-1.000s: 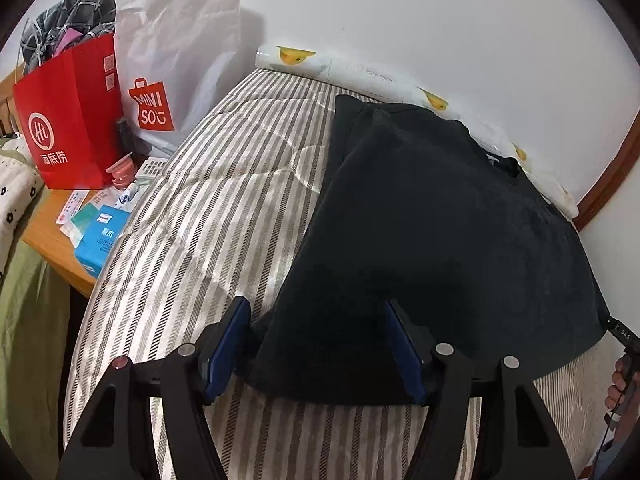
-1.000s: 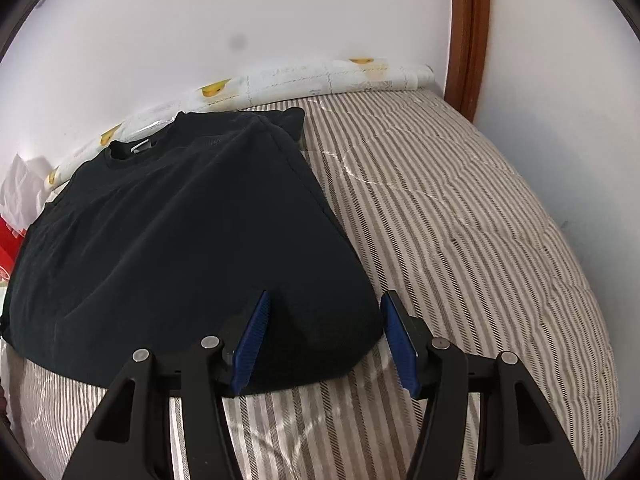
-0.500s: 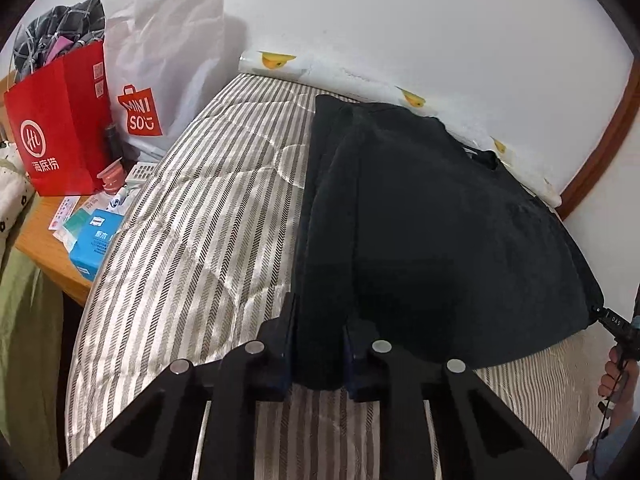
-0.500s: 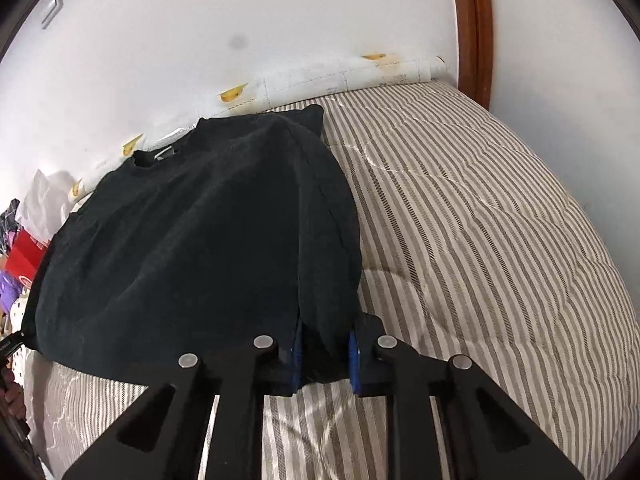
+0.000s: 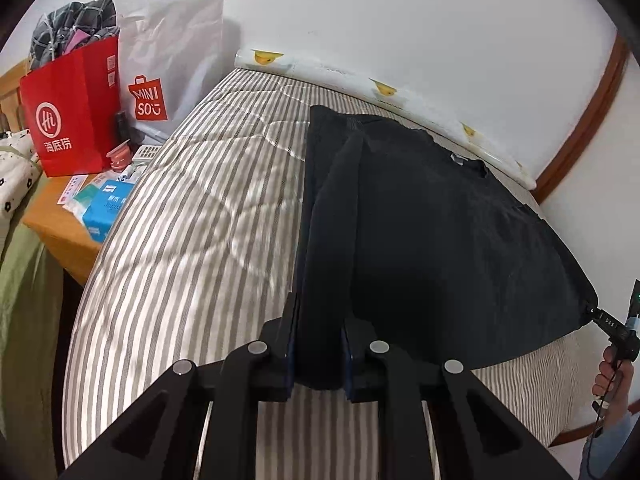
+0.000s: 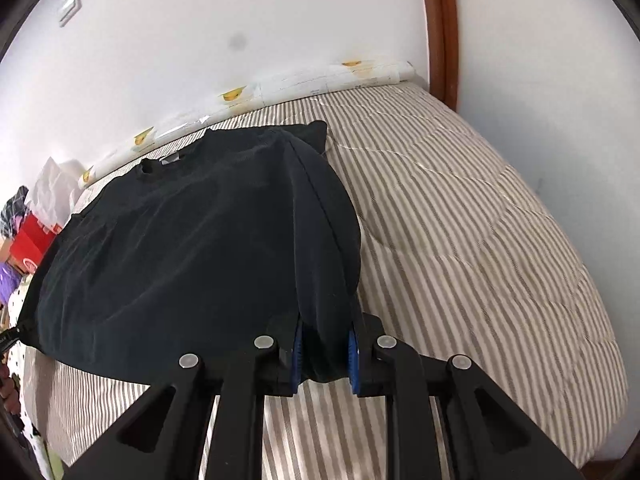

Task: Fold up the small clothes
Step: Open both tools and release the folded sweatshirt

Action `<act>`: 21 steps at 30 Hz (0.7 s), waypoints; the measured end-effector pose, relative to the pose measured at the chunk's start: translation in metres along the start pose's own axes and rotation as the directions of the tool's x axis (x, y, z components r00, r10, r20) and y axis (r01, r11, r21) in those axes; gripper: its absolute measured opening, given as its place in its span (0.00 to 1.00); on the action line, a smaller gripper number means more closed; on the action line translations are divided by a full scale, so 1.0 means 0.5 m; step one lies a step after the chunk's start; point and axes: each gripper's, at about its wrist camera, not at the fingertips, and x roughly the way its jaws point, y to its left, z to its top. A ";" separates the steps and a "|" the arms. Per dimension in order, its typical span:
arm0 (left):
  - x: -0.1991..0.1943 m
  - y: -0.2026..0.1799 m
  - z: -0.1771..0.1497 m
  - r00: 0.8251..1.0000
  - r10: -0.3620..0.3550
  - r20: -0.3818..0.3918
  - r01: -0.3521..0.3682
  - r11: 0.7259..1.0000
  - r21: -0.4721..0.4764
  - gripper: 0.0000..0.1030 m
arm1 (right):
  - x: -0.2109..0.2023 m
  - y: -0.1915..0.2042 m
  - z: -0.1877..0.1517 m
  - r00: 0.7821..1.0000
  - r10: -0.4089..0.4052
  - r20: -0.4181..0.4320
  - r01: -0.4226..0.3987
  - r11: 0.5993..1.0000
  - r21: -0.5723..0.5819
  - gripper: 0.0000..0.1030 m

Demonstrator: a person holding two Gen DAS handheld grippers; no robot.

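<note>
Left gripper [image 5: 318, 344] – right gripper [image 6: 324, 350] | both just clamped black shirt [image 5: 440, 240] hem | hem now lifted

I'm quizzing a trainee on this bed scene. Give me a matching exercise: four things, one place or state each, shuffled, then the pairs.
Things:
1. black T-shirt
2. red paper bag
3. blue box
4. left gripper

Places or states:
A. on the wooden side table
B. spread on the striped mattress
C. stuffed with checked cloth
D. shut on a shirt corner

Pairs: 1-B, 2-C, 3-A, 4-D
</note>
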 end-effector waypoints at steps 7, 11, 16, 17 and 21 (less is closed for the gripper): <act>-0.030 -0.013 -0.048 1.000 0.015 -0.009 -0.015 1.000 0.022 0.16 | -0.035 -0.018 -0.053 1.000 -0.024 -0.008 0.024 1.000 -0.019 0.17; -0.031 -0.005 -0.054 0.999 0.038 -0.022 -0.038 0.999 -0.003 0.19 | -0.029 -0.015 -0.065 0.997 -0.078 -0.014 0.077 0.996 -0.037 0.23; -0.044 0.009 -0.061 0.996 0.076 -0.036 -0.077 0.997 -0.024 0.24 | -0.060 -0.007 -0.055 0.984 -0.177 0.013 0.178 0.983 -0.042 0.26; -0.047 0.012 -0.064 0.997 0.072 -0.035 -0.073 0.997 -0.028 0.26 | -0.070 -0.005 -0.051 0.979 -0.205 0.022 0.206 0.978 -0.038 0.26; -0.063 0.021 -0.084 0.999 0.030 -0.028 -0.031 0.997 -0.071 0.40 | -0.121 0.026 -0.037 0.969 -0.225 0.103 0.231 0.972 -0.051 0.26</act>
